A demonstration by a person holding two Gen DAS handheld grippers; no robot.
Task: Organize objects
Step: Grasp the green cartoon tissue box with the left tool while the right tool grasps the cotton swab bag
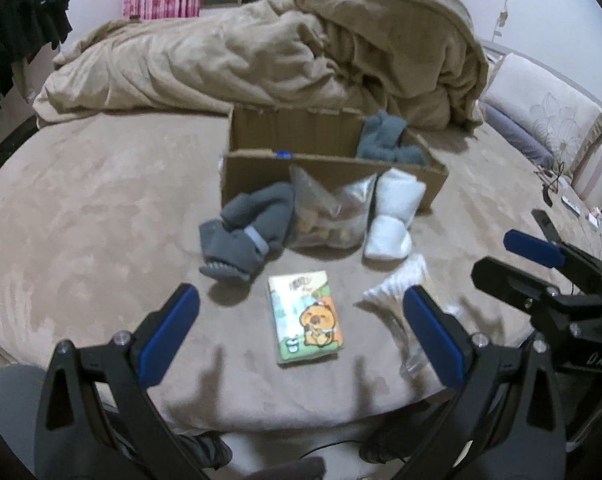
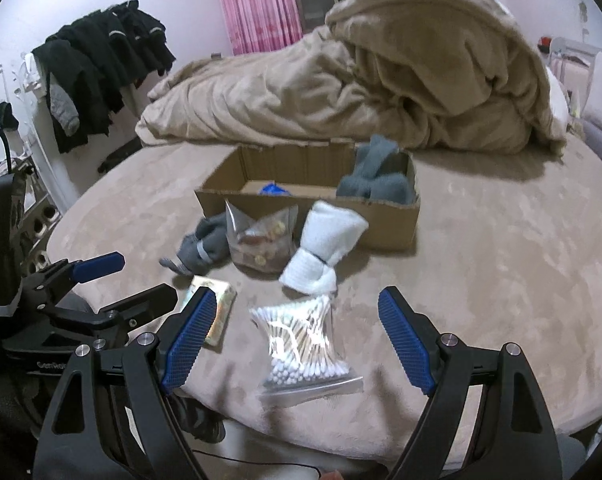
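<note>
While nothing is yet held: both tools poised over the loose items at the near edge of the bed (image 1: 81,200).
Left gripper (image 1: 301,320): spread wide, empty, straddling the cartoon-printed tissue pack (image 1: 306,316) from above; lined up as if for that pack, judging by the framing.
Right gripper (image 2: 297,340): spread wide too, empty, bracketing the bag of cotton swabs (image 2: 305,344); likely its target.
Cardboard box (image 1: 329,184): open-topped, set behind the row of items, evidently the collecting place; already holding a folded grey cloth (image 2: 375,182) at its right end and something small and blue (image 2: 273,189), too blurred to name.
Still outside, just before the box front: grey socks (image 1: 245,232), clear snack bag (image 1: 329,216), white rolled socks (image 1: 393,220), close together, some touching.
Progress: early, by the look of it; five items left on the bed.
Risk: slippery plastic on the swab bag, flat pack lying low on soft bedding, so a deep, centred pinch advisable.
Beige duvet (image 2: 341,80): heaped behind, well clear.
</note>
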